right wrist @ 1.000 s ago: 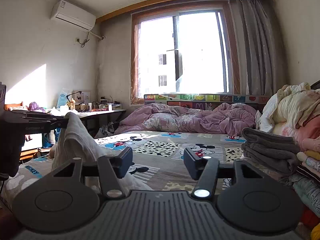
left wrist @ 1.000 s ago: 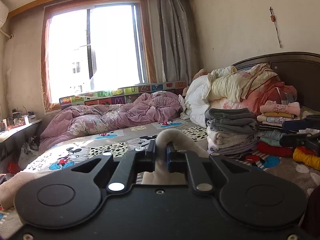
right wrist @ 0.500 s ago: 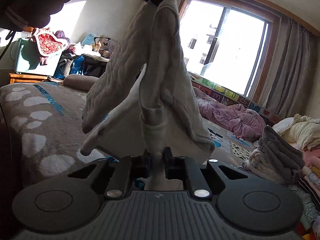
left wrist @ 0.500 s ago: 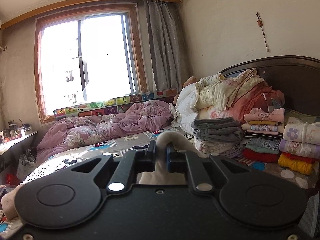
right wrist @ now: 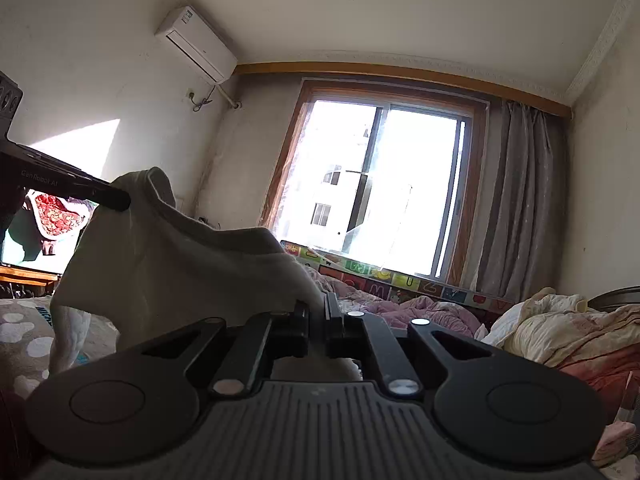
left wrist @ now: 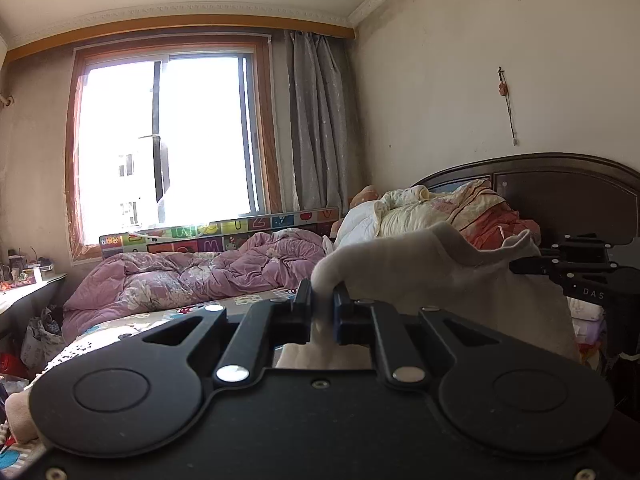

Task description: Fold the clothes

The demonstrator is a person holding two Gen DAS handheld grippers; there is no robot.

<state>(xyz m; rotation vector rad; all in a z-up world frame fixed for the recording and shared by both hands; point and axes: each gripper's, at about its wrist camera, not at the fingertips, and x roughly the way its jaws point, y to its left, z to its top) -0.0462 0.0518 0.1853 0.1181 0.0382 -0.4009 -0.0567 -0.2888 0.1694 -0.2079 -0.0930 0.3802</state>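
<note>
The left claw [left wrist: 322,307] was clenched on 1 edge of a cream garment [left wrist: 420,276], its jaws pinching a bunched fold of the cloth. From there the garment stretched rightward, held in the air above the bed [left wrist: 120,332], to the right claw [right wrist: 318,322], which was likewise clenched on another edge of the same cloth. In the right wrist view the cream fabric hung slack between the 2 claws and drooped toward the bed at the left. Behind it lay a rumpled pink quilt [left wrist: 192,276] under the window [left wrist: 168,140]. Farther right, a heap of bedding [left wrist: 448,212] leaned against the dark headboard [left wrist: 560,184].
</note>
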